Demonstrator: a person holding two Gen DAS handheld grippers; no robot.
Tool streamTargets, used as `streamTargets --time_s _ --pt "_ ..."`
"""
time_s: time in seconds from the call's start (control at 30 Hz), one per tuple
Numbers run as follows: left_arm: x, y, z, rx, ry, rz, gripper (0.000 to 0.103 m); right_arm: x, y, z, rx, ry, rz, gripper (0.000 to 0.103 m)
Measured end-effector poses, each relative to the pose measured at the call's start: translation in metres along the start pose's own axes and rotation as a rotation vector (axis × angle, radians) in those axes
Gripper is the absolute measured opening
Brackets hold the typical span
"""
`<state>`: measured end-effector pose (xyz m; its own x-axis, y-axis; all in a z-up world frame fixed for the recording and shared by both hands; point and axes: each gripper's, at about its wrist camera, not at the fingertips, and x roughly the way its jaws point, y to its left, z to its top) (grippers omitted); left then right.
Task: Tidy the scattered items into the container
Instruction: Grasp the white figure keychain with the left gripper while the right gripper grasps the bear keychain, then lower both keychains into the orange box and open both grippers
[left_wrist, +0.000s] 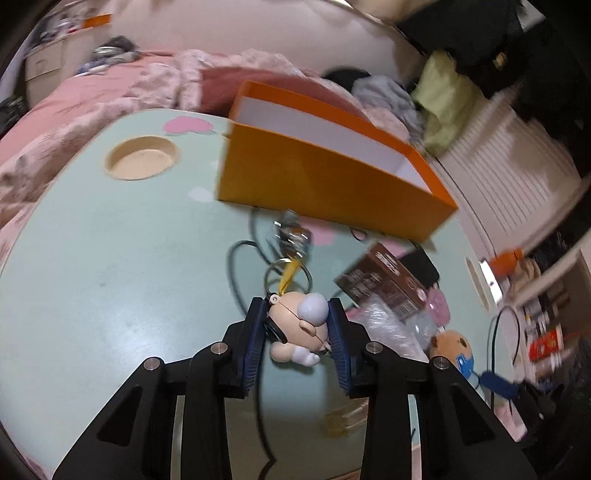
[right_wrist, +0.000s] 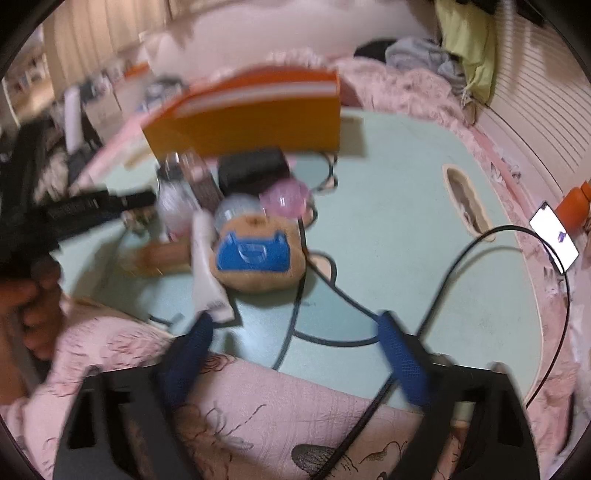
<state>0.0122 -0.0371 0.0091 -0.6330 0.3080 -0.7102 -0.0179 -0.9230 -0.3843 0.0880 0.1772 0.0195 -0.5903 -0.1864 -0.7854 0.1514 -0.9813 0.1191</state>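
Note:
My left gripper (left_wrist: 297, 314) is shut on a small doll keychain (left_wrist: 301, 328) with a yellow strap, rings and keys (left_wrist: 290, 236) hanging ahead of it, held above the mint table. The orange box (left_wrist: 325, 177) with a white inside stands beyond it. My right gripper (right_wrist: 295, 325) is open and empty at the table's near edge, just short of a brown plush with a blue patch (right_wrist: 258, 254). A white tube (right_wrist: 207, 266), pink and clear balls (right_wrist: 284, 201), a black case (right_wrist: 255, 170) and a brown packet (right_wrist: 203, 188) lie before the orange box (right_wrist: 251, 125).
The mint table (left_wrist: 110, 258) has a round cup recess (left_wrist: 142, 158). Black cables (right_wrist: 443, 266) cross it. A phone (right_wrist: 554, 238) lies at the right edge. Pink bedding (right_wrist: 258, 417) surrounds the table. The left gripper (right_wrist: 81, 210) shows at left in the right wrist view.

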Motion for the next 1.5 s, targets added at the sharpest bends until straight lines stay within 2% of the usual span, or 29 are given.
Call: streamTargets --time_s 0.07,0.2,0.27,0.37,0.53,0.6,0.7,0.9,1.1,1.23,1.4,1.5 --pt "-0.011 0.006 -0.005 -0.036 -0.048 -0.019 0.035 -0.010 0.002 0.001 -0.004 -0.053 0.026 0.075" --pt "-0.020 0.012 -0.008 -0.061 -0.090 -0.020 0.035 -0.007 0.000 0.014 0.006 -0.070 0.076 0.074" --pt "-0.022 0.011 -0.008 -0.052 -0.099 -0.014 0.035 -0.007 -0.001 0.021 0.016 -0.090 0.075 0.074" --pt "-0.024 0.002 -0.008 -0.007 -0.107 0.014 0.035 0.003 -0.003 0.030 0.035 -0.058 0.095 0.073" --pt "-0.028 -0.008 -0.008 0.041 -0.131 0.028 0.035 0.024 0.002 0.036 0.015 0.025 0.131 0.058" --pt "-0.028 -0.008 -0.008 0.044 -0.131 0.029 0.035 0.030 0.007 0.036 -0.006 0.055 0.133 0.047" --pt "-0.028 -0.007 -0.008 0.040 -0.132 0.025 0.035 0.029 0.010 0.034 -0.014 0.044 0.131 0.043" --pt "-0.031 -0.008 -0.008 0.038 -0.144 0.027 0.035 0.017 0.001 0.032 0.028 -0.012 0.149 0.043" --pt "-0.039 -0.014 -0.002 0.076 -0.169 0.028 0.035 0.009 0.007 0.039 -0.012 -0.047 0.107 0.043" --pt "-0.046 -0.020 0.008 0.114 -0.184 0.025 0.035 -0.002 0.007 0.053 -0.016 -0.093 0.115 0.043" --pt "-0.049 -0.026 0.037 0.145 -0.173 -0.009 0.035 -0.009 0.000 0.083 -0.020 -0.147 0.111 0.044" --pt "-0.056 -0.030 0.068 0.156 -0.217 -0.012 0.035 -0.010 -0.006 0.110 -0.037 -0.165 0.107 0.044"
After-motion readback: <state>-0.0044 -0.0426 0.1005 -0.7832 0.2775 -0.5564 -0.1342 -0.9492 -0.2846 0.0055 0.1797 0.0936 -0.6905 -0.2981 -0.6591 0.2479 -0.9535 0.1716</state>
